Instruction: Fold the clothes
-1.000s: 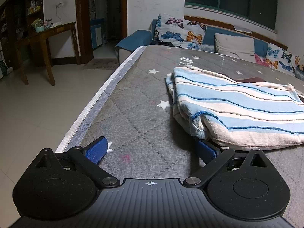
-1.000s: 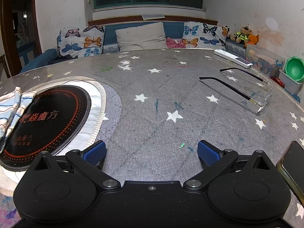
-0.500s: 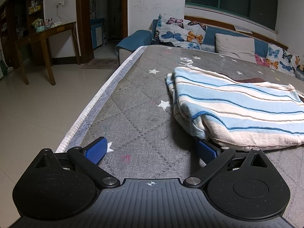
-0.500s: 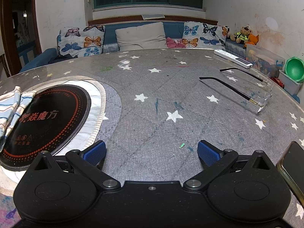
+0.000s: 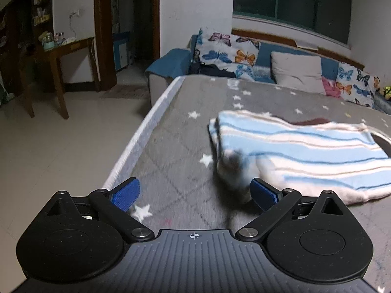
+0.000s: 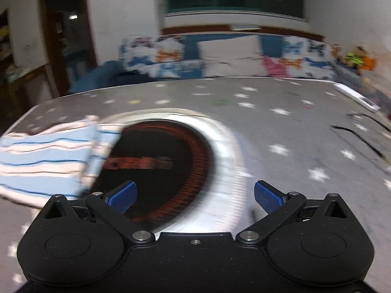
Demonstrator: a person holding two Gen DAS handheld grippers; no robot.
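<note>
Scene: a striped garment (image 5: 305, 151) lies on a grey star-print table cover (image 5: 176, 131), with a sofa of butterfly cushions (image 5: 227, 48) at the far side.
Garment: blue and cream, already doubled over into layers, its near-left corner bunched and blurred. It sits right of centre in the left wrist view and at the near left in the right wrist view (image 6: 46, 161), partly covering a dark round cooktop (image 6: 158, 171) set into the table.
Left gripper (image 5: 195, 194): fingers spread wide, holding nothing. The right blue pad (image 5: 262, 194) is just beside the garment's bunched corner; whether it touches is hidden by blur.
Right gripper (image 6: 194, 196): fingers equally wide apart and empty, poised over the cooktop, the garment edge just left of its left pad (image 6: 121, 196).
Judgement: both tools appear placed at opposite ends of the near hem, likely so each can pinch a corner for the next fold.
Also on the table: spectacles (image 6: 361, 134) at the far right, well apart from the cloth.
</note>
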